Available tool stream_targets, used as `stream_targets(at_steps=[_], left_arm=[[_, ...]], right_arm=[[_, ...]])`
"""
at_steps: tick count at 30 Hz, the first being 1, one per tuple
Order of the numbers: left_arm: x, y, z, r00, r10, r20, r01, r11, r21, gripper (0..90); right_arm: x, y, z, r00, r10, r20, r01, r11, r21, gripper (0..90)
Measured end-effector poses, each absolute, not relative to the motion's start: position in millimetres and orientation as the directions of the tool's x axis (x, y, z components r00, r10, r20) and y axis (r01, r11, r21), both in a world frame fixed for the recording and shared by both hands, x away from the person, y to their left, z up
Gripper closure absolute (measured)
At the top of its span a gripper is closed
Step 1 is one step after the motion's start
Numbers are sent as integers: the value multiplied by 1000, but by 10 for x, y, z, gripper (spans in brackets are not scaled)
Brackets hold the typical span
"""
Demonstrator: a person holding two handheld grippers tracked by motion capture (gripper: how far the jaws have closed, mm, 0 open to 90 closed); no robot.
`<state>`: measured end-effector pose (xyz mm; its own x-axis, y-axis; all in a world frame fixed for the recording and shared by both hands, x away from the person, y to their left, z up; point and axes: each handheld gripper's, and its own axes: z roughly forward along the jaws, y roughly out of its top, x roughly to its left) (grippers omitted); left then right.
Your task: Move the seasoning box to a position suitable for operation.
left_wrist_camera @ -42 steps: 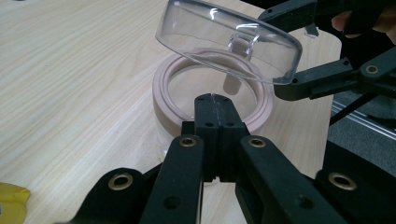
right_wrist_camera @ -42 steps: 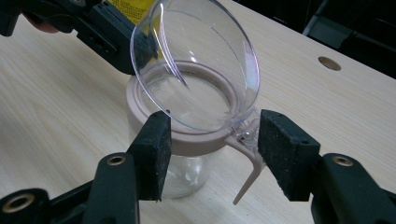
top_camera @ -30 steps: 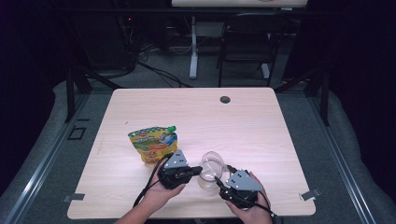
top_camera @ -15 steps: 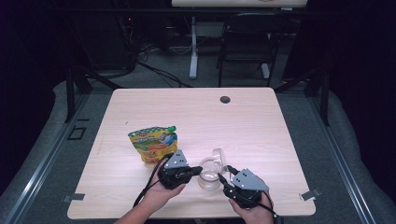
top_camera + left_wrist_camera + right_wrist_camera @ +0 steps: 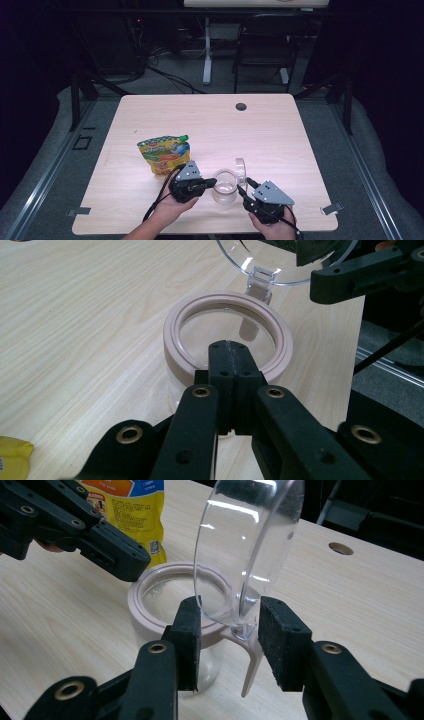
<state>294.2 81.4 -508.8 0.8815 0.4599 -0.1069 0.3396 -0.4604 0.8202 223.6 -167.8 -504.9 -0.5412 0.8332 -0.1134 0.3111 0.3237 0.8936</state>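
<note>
Two claws at jar (image 5: 224, 186) rim

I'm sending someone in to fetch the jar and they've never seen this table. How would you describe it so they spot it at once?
Go to the near edge of the wooden table, between the person's two tongs. The jar is a small clear container with a pale pink rim, its round transparent lid hinged open and standing upright. The yellow snack pouch beside it is flat, opaque and colourful; the jar is see-through.
</note>
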Motion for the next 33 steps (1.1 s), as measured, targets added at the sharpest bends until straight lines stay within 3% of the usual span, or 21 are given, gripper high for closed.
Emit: stream_targets(at_steps=[13,20,33], left_arm=[[2946,819,-5091,883,456,-113,341,-458,821,900],[2940,817,-5093,882,458,-108,338,-457,823,900],[2950,904,-5090,871,477,-121,354,-435,828,827]], right_arm=[[2255,-1805,-5086,-533,845,-38,360,267,894,625],[2277,-1820,-5165,-555,830,-53,391,317,864,604],[2472,-1830,-5392,-512,859,-11,489,302,818,717]])
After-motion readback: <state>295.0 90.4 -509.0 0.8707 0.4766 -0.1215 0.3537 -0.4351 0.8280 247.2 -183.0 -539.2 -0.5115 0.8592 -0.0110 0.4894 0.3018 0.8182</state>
